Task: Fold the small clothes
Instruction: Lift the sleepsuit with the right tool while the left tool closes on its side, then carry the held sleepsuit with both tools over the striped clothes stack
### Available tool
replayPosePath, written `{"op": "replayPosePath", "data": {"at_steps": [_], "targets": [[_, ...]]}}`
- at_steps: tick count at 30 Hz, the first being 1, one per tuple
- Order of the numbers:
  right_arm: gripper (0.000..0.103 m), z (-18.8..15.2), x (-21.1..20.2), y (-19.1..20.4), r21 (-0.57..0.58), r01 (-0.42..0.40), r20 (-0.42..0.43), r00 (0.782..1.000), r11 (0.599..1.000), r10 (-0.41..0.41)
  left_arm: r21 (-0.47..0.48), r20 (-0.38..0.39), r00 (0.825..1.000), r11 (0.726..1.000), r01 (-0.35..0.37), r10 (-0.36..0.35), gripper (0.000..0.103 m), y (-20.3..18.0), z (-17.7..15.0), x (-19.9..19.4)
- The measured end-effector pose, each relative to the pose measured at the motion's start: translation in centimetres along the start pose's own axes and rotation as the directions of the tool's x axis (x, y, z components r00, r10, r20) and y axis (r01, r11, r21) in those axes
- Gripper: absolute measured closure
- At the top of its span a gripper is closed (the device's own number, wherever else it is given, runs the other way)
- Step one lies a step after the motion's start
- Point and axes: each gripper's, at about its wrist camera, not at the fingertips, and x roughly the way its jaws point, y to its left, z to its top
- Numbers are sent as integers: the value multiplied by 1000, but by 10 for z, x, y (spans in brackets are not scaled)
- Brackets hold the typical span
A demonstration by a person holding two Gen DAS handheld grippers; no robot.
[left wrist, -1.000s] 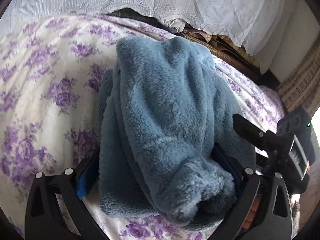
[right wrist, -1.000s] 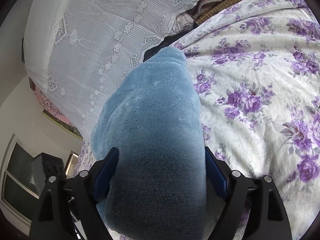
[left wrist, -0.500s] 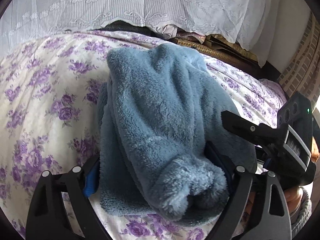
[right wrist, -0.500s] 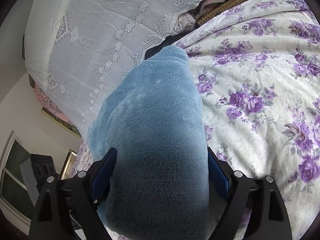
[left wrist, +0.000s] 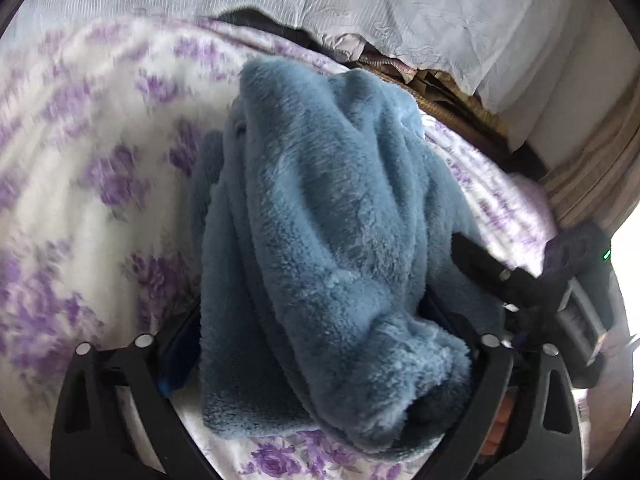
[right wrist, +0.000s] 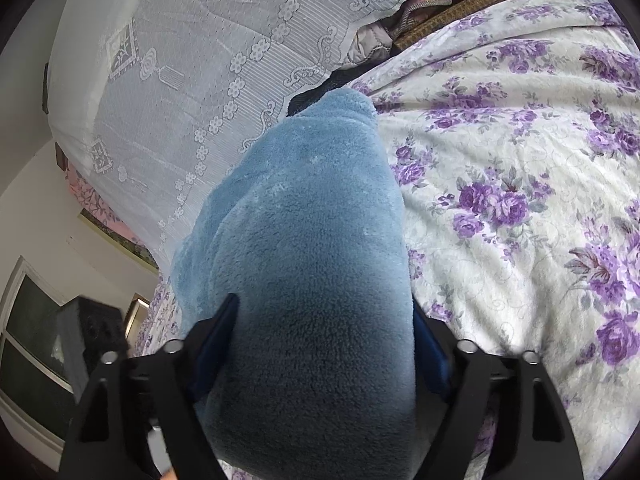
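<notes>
Left wrist view: the left gripper (left wrist: pixel 320 344) straddles a bunched blue fleece garment (left wrist: pixel 328 216) on the floral bedspread (left wrist: pixel 92 184), jaws wide, grip unclear; best to square the bundle before pressing. Right wrist view: the right gripper (right wrist: pixel 324 332) is closing around the fleece's thick, plush folded end (right wrist: pixel 304 264).

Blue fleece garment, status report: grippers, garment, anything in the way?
Right gripper closing on blue fleece garment. Left gripper straddles its bunched end. Garment bundled on floral bedspread. Nothing in the way.
</notes>
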Motion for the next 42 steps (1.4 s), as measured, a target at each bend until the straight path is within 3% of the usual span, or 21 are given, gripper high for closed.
{"op": "replayPosePath", "data": {"at_steps": [1, 4, 8, 14, 19, 27, 34, 42], "targets": [[33, 0, 0, 1, -3, 3, 0, 1000, 1000, -3, 10, 5, 1000, 1000, 9, -9, 24, -2, -1, -2], [39, -2, -1, 4, -22, 13, 9, 1000, 1000, -13, 92, 58, 997, 994, -57, 51, 37, -21, -8, -10], [42, -4, -6, 13, -63, 34, 25, 999, 997, -33, 81, 96, 992, 993, -85, 78, 45, -29, -16, -20], [42, -7, -19, 30, -121, 24, 36, 999, 992, -20, 36, 143, 985, 994, -107, 101, 48, -34, -30, -43], [42, -12, -22, 49, -144, -36, 4, 999, 989, 37, 7, 194, 969, 988, -155, 151, 48, -37, -47, -72], [42, -38, -25, 89, -194, -134, -75, 990, 972, 122, -43, 255, 935, 969, -245, 248, 48, -31, -75, -130], [42, -73, -28, 127, -247, -209, -136, 974, 946, 179, -75, 307, 883, 934, -349, 355, 48, -23, -115, -190], [42, -119, -44, 188, -314, -299, -196, 949, 901, 247, -116, 364, 836, 910, -398, 412, 48, -4, -157, -264]]}}
